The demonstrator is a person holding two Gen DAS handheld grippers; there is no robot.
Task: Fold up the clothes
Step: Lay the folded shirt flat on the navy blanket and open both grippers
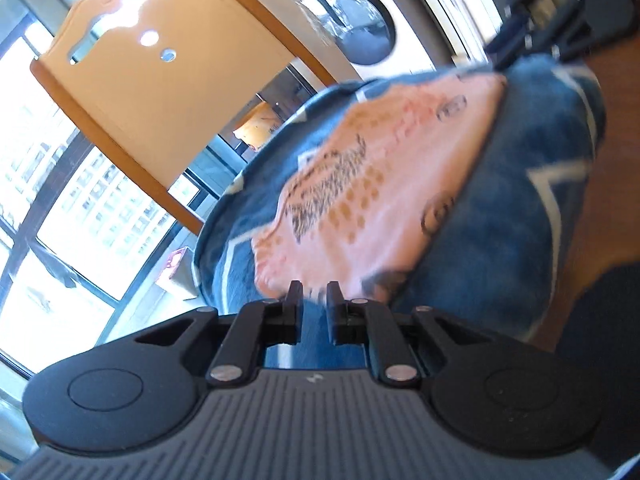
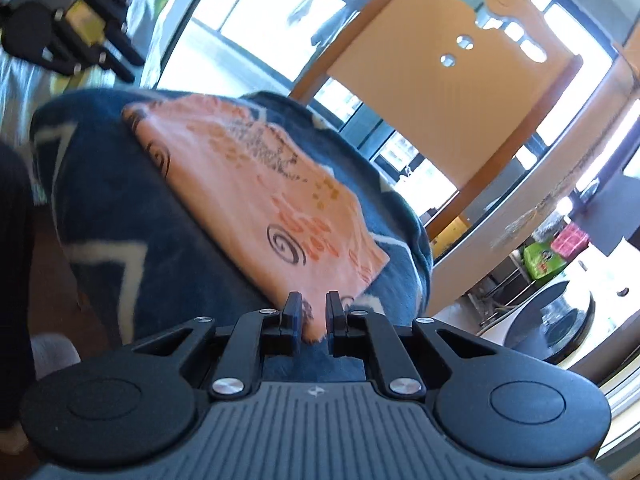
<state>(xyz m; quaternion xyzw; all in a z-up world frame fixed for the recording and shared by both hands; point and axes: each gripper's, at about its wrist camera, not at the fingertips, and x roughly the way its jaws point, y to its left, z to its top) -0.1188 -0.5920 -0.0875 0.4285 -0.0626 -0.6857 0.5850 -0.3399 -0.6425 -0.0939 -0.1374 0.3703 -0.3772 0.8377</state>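
Both claws, left [image 1: 314,294] and right [image 2: 314,304], grip my pink cloth's [image 1: 372,184] 2 near corners over the blue blanket [image 1: 520,240]; I'd keep them level while folding.

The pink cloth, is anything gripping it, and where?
Yes. The left gripper and the right gripper each pinch the pink cloth at its near edge, one towards each end. It lies on a blue blanket.

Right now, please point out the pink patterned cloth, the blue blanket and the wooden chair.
pink patterned cloth [image 1: 372,184]: left wrist view, its printed middle.
blue blanket [image 2: 120,208]: right wrist view, bare part beside the cloth.
wooden chair [image 2: 452,92]: right wrist view, its backrest panel.
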